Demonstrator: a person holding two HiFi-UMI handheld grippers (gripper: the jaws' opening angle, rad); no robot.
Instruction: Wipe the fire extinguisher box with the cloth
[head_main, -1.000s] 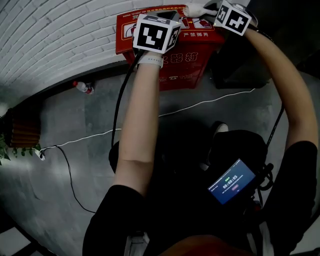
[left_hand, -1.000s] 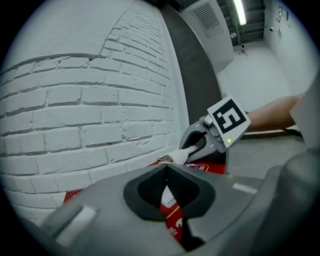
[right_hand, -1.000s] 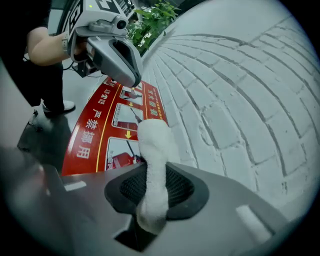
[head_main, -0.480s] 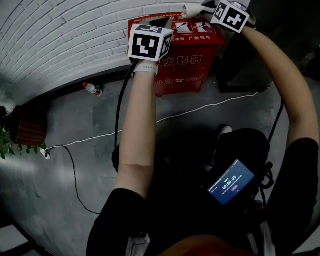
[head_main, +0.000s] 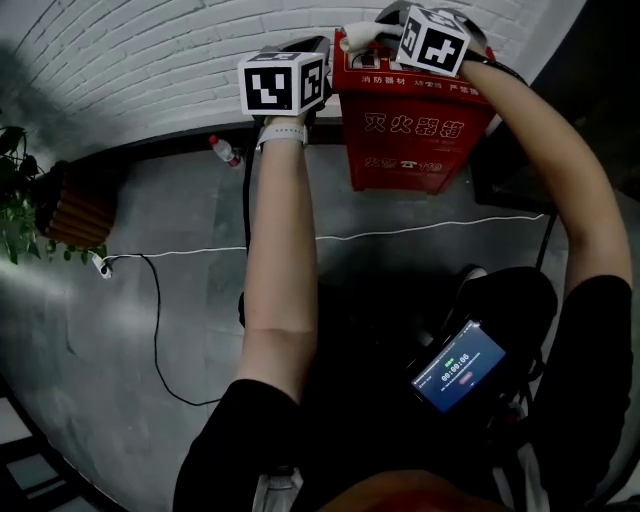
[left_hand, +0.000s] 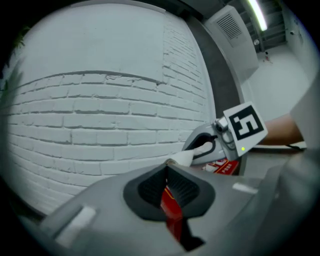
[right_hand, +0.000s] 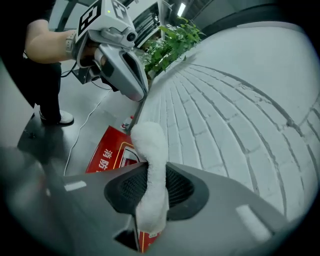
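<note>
Right claw (right_hand: 152, 172) pinched tight on white cloth (right_hand: 148, 142). Cloth looks soft, light, floppy; sticks out past tips. Red fire extinguisher box (head_main: 415, 130) just under claw; looks hard, smooth, heavy. Left claw (left_hand: 167, 172) closed, holds nothing, beside box's left edge. Brick wall (head_main: 150, 60) close behind: little room. Front side open.

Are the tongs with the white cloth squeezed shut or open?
Shut on it. The right tongs pinch the cloth between both pads, its bunched end poking out above the red box.
</note>
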